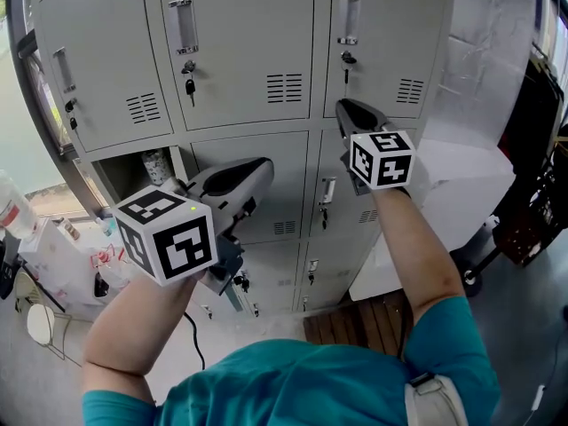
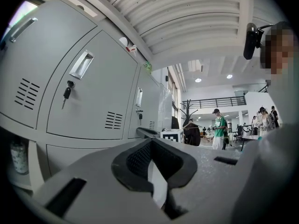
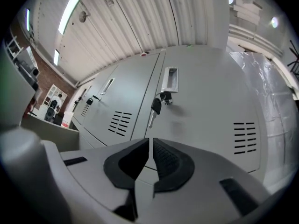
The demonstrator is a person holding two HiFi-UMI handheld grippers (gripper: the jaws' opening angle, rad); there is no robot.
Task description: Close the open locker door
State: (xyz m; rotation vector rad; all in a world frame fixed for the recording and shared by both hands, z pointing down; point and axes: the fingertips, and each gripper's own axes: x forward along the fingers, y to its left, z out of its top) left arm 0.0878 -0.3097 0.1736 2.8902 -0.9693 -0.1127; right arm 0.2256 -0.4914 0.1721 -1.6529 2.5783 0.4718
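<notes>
A bank of grey lockers [image 1: 248, 51] fills the head view. One middle-row compartment [image 1: 124, 174] at the left stands open, with a bottle [image 1: 157, 165] [image 2: 18, 157] inside. Its door leaf is hidden behind my left gripper [image 1: 264, 169] [image 2: 152, 143], which lies level in front of that row. That gripper's pads meet at the tips and hold nothing. My right gripper [image 1: 342, 106] [image 3: 150, 141] is higher, at the lower edge of the top-right door [image 3: 205, 111]. Its pads are almost touching and hold nothing.
Keys hang from the locks of the closed doors [image 1: 189, 85] [image 3: 155, 107]. A plastic-wrapped white block [image 1: 470, 149] stands to the right of the lockers, and a wooden pallet [image 1: 355, 322] lies below. Clutter [image 1: 80, 256] sits at the lower left. People [image 2: 218, 129] stand far off in the hall.
</notes>
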